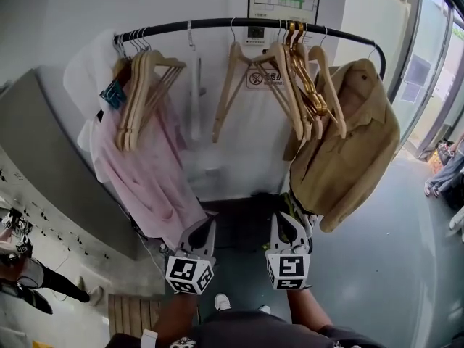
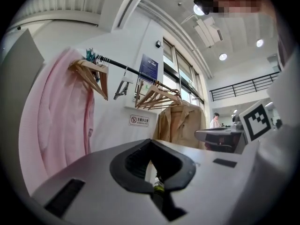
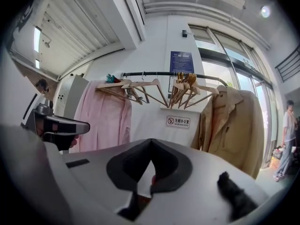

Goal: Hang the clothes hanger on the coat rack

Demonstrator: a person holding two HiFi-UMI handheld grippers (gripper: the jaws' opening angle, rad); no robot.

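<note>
The left tool (image 1: 209, 227) is closed and empty, held low before the coat rack (image 1: 239, 24); the right tool (image 1: 286, 220) beside it is closed too, seemingly on nothing. Along the rack hang a pink shirt (image 1: 148, 172), bare wooden hangers (image 1: 292, 93), then a tan jacket (image 1: 355, 143).

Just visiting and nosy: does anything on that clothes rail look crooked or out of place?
Nothing broken. The empty wooden hangers bunch by the tan jacket, splayed at different angles.
</note>
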